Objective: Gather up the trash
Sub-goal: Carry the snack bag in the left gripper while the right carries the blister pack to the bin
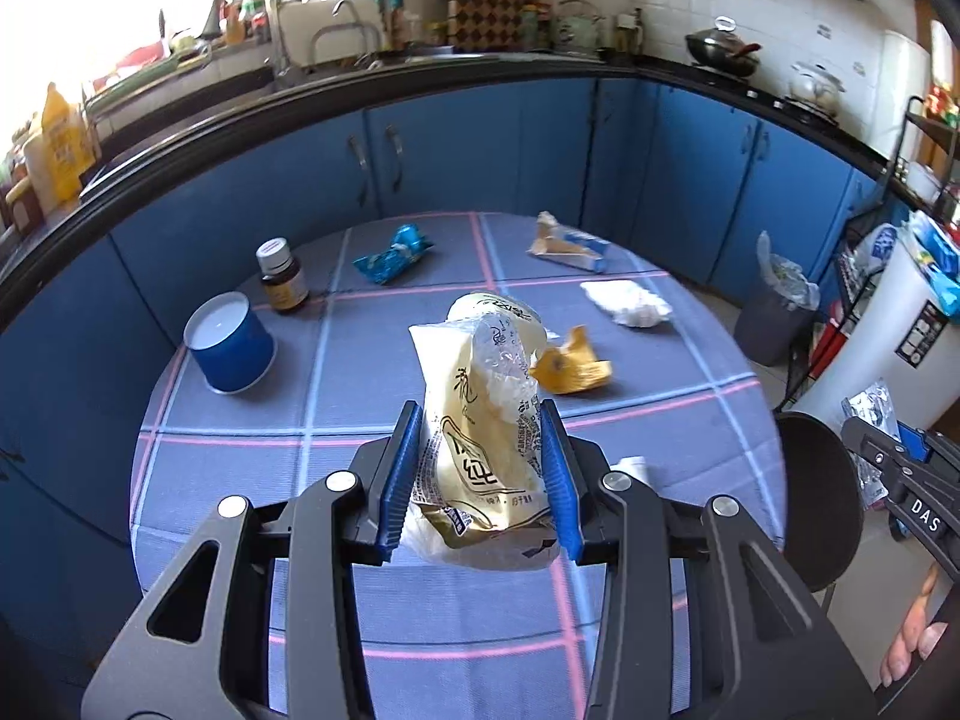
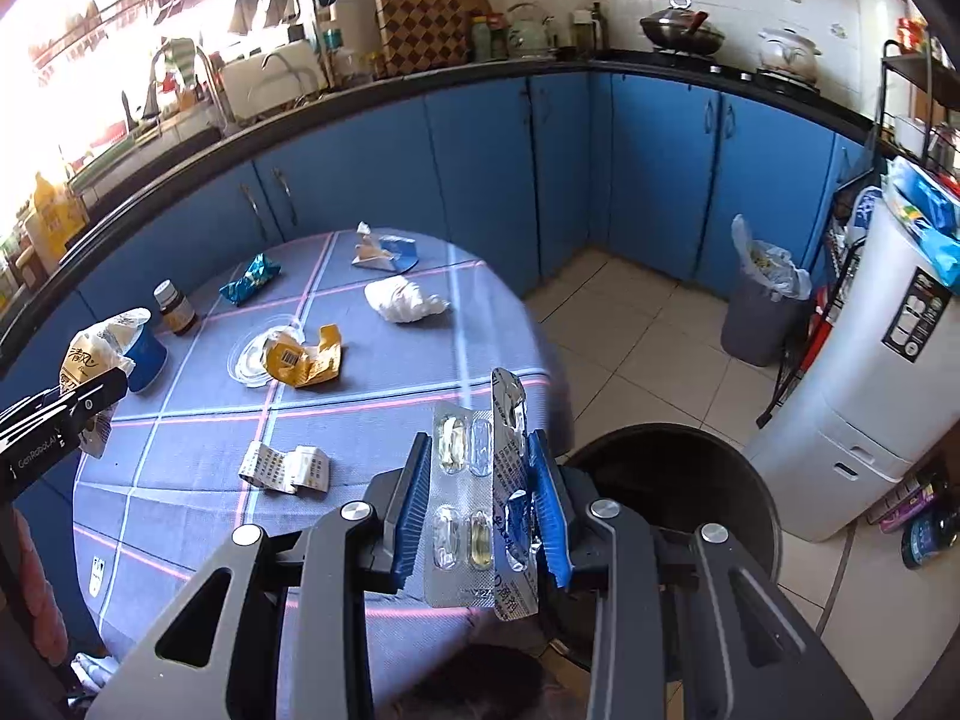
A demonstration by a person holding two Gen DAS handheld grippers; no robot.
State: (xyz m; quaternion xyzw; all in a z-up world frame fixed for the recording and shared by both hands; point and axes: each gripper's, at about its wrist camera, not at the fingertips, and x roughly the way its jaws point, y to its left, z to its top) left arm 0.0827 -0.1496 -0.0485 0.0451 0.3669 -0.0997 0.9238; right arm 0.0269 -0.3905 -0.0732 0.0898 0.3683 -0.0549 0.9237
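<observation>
My left gripper (image 1: 480,426) is shut on a cream and gold plastic wrapper (image 1: 486,414) and holds it above the round table (image 1: 240,480). It also shows in the right wrist view (image 2: 96,354). My right gripper (image 2: 480,456) is shut on a silver blister pack (image 2: 480,498), held over the table's right edge beside a black round bin (image 2: 678,480). Loose trash on the table: a yellow torn packet (image 2: 309,357), a crumpled white tissue (image 2: 402,300), a blue wrapper (image 2: 249,279), a torn carton (image 2: 384,252), a folded leaflet (image 2: 288,468).
A blue paper cup (image 1: 231,342) lies upside down and a brown medicine bottle (image 1: 282,279) stands at the table's left. A grey bin with a bag (image 2: 762,306) stands on the floor by the blue cabinets. A white appliance (image 2: 864,384) is at the right.
</observation>
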